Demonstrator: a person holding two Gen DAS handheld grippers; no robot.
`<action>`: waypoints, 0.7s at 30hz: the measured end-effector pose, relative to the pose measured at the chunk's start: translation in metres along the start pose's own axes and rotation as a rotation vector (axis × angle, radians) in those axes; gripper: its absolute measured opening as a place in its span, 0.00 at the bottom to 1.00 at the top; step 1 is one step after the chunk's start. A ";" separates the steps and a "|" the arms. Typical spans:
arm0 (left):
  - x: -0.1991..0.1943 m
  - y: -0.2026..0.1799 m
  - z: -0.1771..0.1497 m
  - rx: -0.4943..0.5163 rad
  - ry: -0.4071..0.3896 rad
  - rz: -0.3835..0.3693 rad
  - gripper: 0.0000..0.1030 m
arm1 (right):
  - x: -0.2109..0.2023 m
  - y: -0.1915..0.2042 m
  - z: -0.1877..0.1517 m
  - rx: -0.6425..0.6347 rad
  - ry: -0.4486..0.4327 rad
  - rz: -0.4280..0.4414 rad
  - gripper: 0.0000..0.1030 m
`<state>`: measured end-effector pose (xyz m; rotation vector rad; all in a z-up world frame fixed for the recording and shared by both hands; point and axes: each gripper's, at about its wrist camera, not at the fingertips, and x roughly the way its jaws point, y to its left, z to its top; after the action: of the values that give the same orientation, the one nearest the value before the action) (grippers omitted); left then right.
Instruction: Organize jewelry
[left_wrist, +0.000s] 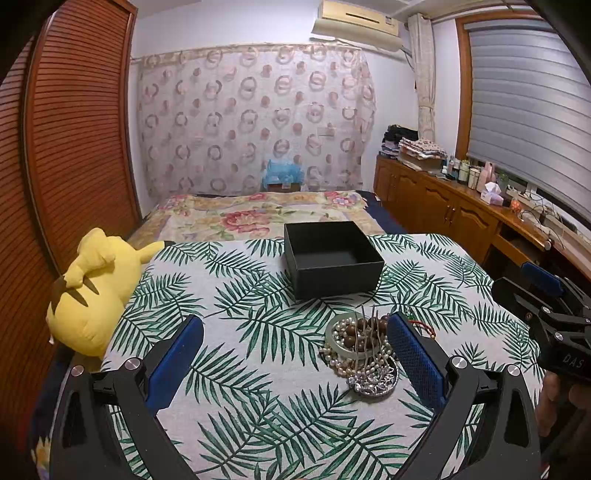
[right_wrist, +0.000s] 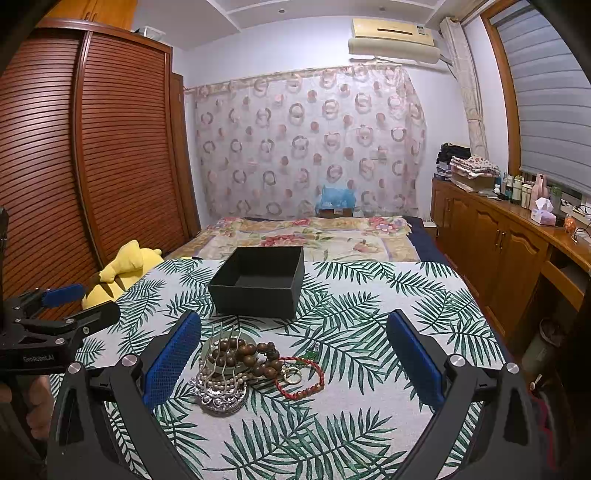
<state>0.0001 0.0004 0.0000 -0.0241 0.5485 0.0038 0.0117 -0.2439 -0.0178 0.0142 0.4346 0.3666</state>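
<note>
A pile of jewelry (left_wrist: 364, 349) lies on the leaf-print cloth: pearl strands, brown wooden beads, a pale jade bangle, a silver hair comb. In the right wrist view the pile (right_wrist: 236, 365) also shows a red bead bracelet (right_wrist: 306, 380) and a small ring. An open black box (left_wrist: 332, 258) stands behind it, empty; it also shows in the right wrist view (right_wrist: 258, 284). My left gripper (left_wrist: 295, 343) is open, the pile just inside its right finger. My right gripper (right_wrist: 295, 343) is open, the pile beside its left finger.
A yellow plush toy (left_wrist: 92, 291) lies at the table's left edge. A bed with a floral cover (left_wrist: 258, 214) is behind the table. A wooden cabinet (left_wrist: 461, 210) with bottles runs along the right. A slatted wardrobe (right_wrist: 92, 166) stands on the left.
</note>
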 end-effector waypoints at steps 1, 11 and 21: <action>0.000 0.000 0.000 0.000 -0.001 0.000 0.94 | 0.000 0.000 0.000 0.000 0.000 0.000 0.98; 0.000 0.000 0.000 0.000 -0.001 -0.002 0.94 | 0.000 0.000 0.000 0.001 -0.001 0.001 0.98; 0.000 0.000 0.000 -0.001 -0.002 -0.002 0.94 | 0.000 0.000 0.000 0.000 -0.002 0.000 0.98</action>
<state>-0.0001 0.0006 -0.0001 -0.0255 0.5463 0.0018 0.0112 -0.2438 -0.0176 0.0148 0.4328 0.3666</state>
